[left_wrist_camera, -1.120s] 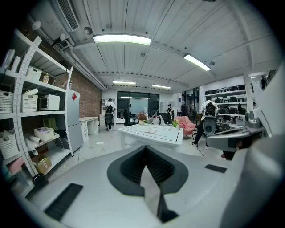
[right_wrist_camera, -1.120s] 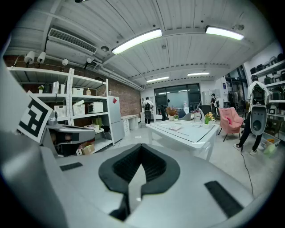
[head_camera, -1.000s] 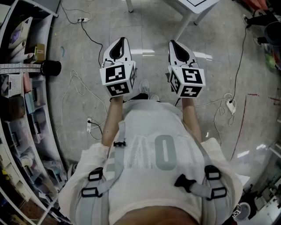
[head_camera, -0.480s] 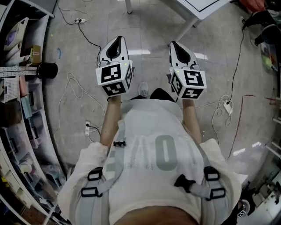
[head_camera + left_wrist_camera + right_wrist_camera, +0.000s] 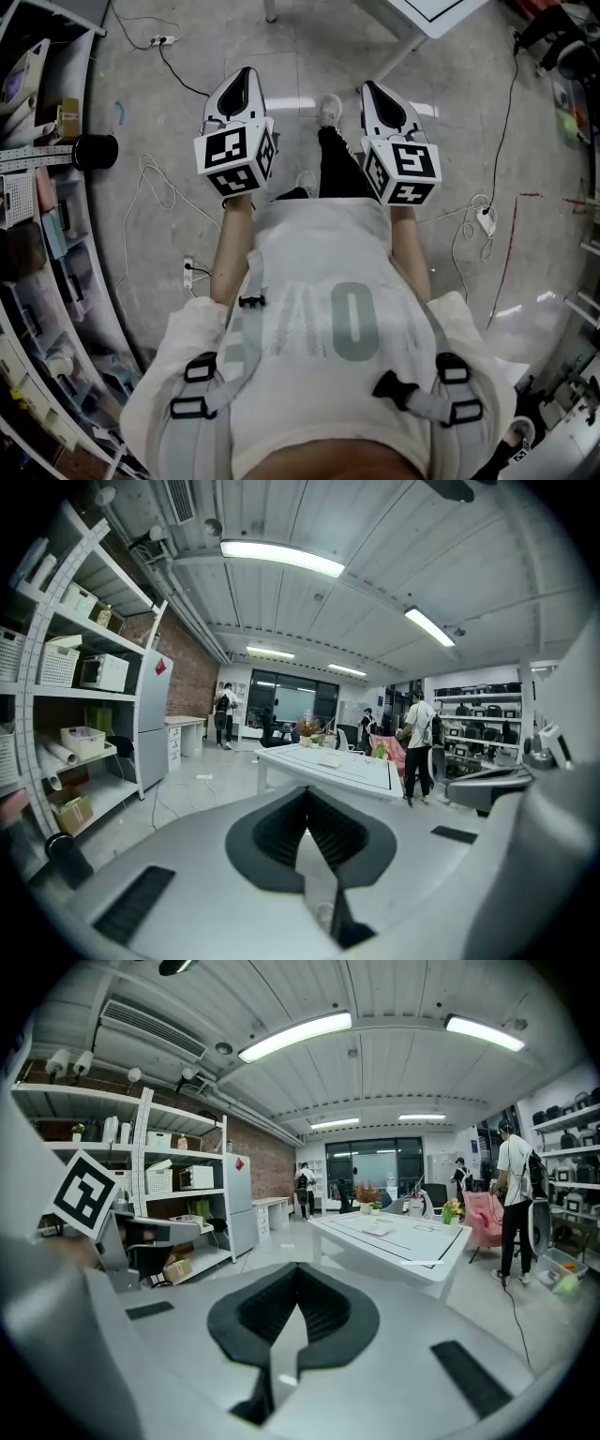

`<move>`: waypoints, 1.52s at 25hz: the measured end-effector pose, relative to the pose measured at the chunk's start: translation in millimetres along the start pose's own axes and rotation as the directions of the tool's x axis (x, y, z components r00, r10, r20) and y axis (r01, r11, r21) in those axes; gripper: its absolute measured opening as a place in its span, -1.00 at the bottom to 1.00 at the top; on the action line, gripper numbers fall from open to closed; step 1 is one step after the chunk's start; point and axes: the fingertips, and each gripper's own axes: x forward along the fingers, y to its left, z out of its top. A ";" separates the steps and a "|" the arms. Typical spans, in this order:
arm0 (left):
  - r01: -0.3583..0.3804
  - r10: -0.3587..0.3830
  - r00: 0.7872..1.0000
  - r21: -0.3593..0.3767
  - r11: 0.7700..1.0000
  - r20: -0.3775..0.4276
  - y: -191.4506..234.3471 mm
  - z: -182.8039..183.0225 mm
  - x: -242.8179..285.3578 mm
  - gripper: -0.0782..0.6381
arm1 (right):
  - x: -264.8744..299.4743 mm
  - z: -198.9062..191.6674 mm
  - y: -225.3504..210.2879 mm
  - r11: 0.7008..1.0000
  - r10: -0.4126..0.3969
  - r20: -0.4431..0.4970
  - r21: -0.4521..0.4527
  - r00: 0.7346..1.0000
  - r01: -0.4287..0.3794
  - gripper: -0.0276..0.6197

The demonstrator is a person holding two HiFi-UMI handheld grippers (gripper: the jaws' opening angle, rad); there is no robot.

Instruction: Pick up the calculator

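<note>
I hold both grippers side by side in front of my body, above the grey floor. My left gripper (image 5: 241, 77) (image 5: 307, 797) has its jaws together with nothing between them. My right gripper (image 5: 368, 90) (image 5: 298, 1271) is likewise shut and empty. Ahead stands a white table (image 5: 419, 13) (image 5: 352, 771) (image 5: 417, 1246). A small flat pale thing (image 5: 330, 759) (image 5: 380, 1228) lies on it, too small to tell whether it is the calculator.
Shelving (image 5: 33, 187) with boxes lines the left side, and a black cylinder (image 5: 96, 150) stands by it. Cables and a power strip (image 5: 486, 220) lie on the floor. People (image 5: 420, 744) stand past the table, near a pink chair (image 5: 483, 1218).
I have walked forward: the table has come nearer, a leg has swung out between the grippers, and both grippers sit a little higher in the head view. Both jaws stay shut.
</note>
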 end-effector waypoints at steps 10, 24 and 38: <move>-0.017 0.017 0.999 0.005 1.000 0.037 20.6 18.5 33.1 -0.73 | 55.1 29.1 -4.6 0.998 0.044 0.028 -0.055 0.999 -0.043 -0.90; -0.119 0.120 0.990 -0.007 0.993 0.072 63.2 54.2 169.9 -0.73 | 202.4 70.8 -56.7 0.983 0.147 0.047 -0.115 0.988 -0.141 -0.90; -0.085 0.088 0.989 -0.026 0.996 0.118 80.7 161.1 403.2 -0.73 | 420.9 168.7 -190.6 0.993 0.120 0.081 0.008 0.989 -0.121 -0.90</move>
